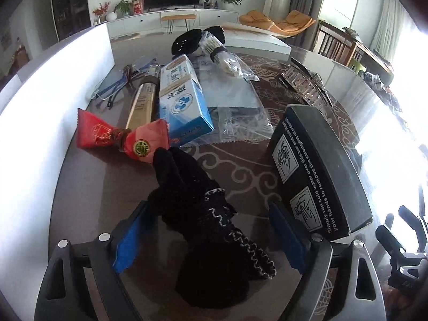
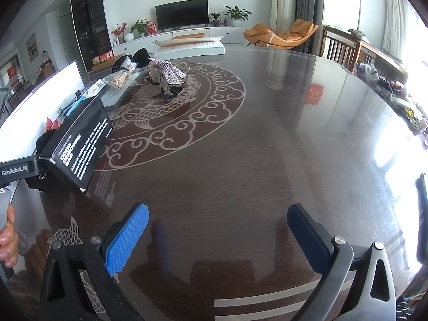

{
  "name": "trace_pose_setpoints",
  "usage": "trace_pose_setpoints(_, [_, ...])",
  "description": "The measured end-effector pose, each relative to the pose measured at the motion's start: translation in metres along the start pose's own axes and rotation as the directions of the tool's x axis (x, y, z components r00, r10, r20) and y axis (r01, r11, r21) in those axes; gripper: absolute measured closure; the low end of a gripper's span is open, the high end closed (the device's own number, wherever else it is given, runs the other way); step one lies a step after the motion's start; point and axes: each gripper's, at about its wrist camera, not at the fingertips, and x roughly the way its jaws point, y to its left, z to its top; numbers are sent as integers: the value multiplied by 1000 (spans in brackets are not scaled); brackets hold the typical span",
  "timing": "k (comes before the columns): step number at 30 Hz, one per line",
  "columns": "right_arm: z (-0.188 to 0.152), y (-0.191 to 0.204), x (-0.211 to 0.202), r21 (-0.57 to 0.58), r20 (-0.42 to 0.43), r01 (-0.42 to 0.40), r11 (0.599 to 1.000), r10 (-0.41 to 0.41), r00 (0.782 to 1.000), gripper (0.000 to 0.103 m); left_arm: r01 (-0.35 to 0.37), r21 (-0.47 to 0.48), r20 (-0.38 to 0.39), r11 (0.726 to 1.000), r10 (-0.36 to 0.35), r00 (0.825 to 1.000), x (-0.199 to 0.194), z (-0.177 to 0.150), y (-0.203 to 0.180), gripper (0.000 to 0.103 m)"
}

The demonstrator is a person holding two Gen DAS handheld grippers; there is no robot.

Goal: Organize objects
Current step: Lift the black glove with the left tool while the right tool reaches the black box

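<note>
While your left gripper [image 1: 211,238] stands with its jaws wide apart, the black sock [image 1: 211,230] lies on the table between the blue pads [image 1: 128,243], touching neither as far as the wrist view shows. Its long axis runs forward along the fingers, leaning left at the far end toward the red candy wrapper [image 1: 117,139]; the patterned cuff sits nearest the right pad. Just right of that pad, the black box [image 1: 318,171] tilts up on its edge, so any sideways move there risks knocking it. Your left hand is plainly the nearer one to the sock. Further right, your right gripper [image 2: 219,232] hangs open over bare table [image 2: 267,139], holding nothing, well apart from the clutter. Underneath is a dark, glossy top with a pale fish-and-cloud pattern; beyond it, a living room with a television [image 2: 182,13] and an orange lounge chair [image 2: 283,33].
</note>
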Motion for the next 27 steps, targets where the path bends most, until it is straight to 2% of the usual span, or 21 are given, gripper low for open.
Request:
trace_pose_setpoints(2, [1,0,1,3,-3,-3,1000,3,1000,0,-26,47,16,999,25,1000,-2,-5,-4,31])
trace_pose_setpoints(4, [1,-1,1,4,-7,-5,1000,5,1000,0,-21,87,29,996,19,999,-7,-11,-3,34])
trace_pose_setpoints(7, [2,0,1,4,-6,-4,1000,4,1000,0,-15,98,34,995,11,999,-11,-14,7,34])
trace_pose_setpoints(9, [2,1,-1,1,-2,5,1000,-5,1000,0,-15,104,38,994,11,999,-11,-14,12,32])
trace_pose_setpoints(11, [8,4,-8,18,-8,-3,1000,3,1000,0,-29,89,23,996,27,999,-7,-12,18,15])
trace_pose_setpoints(14, [27,11,-28,132,22,-152,980,150,988,0,-38,65,13,997,37,999,-2,-8,23,2])
trace_pose_setpoints(16, [45,28,-32,168,26,-244,955,243,970,0,-39,65,10,997,38,999,1,-8,23,0])
trace_pose_setpoints(18, [64,55,-26,156,4,-303,940,306,952,0,-38,61,17,997,37,999,1,-9,23,0])
trace_pose_setpoints(22, [77,102,4,97,-100,-280,955,289,952,0,-41,56,25,998,39,999,1,-9,24,0])
trace_pose_setpoints(27, [69,135,33,15,-223,-288,957,284,932,0,-42,52,29,998,41,999,1,-10,23,0])
